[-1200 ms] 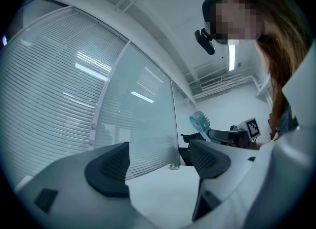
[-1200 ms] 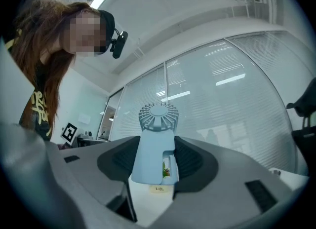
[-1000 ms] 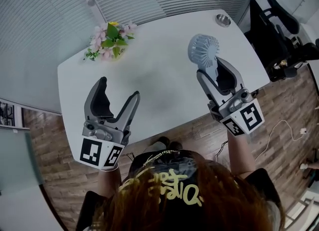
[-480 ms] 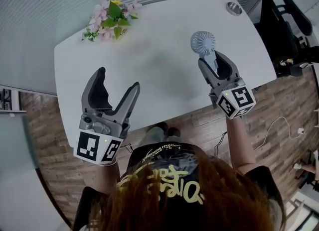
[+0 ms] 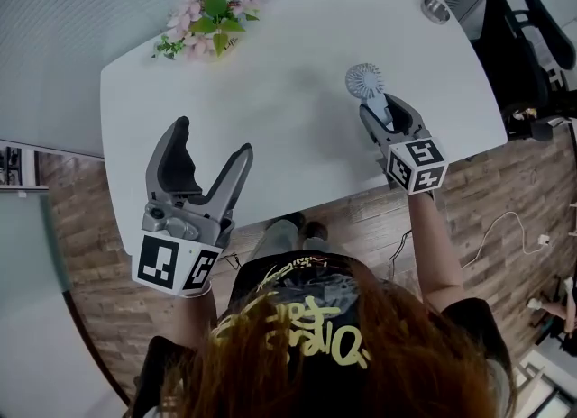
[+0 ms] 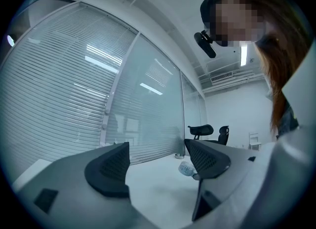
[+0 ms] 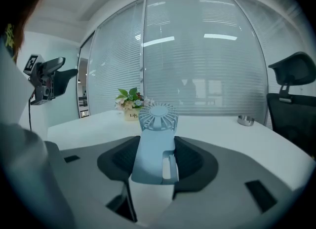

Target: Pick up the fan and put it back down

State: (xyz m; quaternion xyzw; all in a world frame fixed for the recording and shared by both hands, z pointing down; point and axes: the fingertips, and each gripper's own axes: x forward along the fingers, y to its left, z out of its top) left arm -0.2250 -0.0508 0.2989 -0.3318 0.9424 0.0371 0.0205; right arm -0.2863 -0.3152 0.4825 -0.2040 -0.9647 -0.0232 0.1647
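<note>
Currently the right gripper [image 5: 386, 112] has its jaws pinching the fan [image 5: 364, 81] by the handle, over the desk [image 5: 270, 92] near its edge. The left gripper [image 5: 215, 137] has jaws spread, empty. Released while tilted, the fan could topple or slide off.

In the head view, the handle of the fan [image 5: 365, 81] is mostly covered by the right gripper [image 5: 386, 112] clamped round it, so only the round grille shows clearly. In the left gripper view, the fan [image 6: 187, 169] sits half behind a jaw of the left gripper [image 6: 160, 161]. The black chair [image 5: 509, 47] is cut off by the right edge. The small round metal thing [image 5: 435, 9] on the far corner of the table [image 5: 270, 119] may be a dish, but it is too small to tell.
</note>
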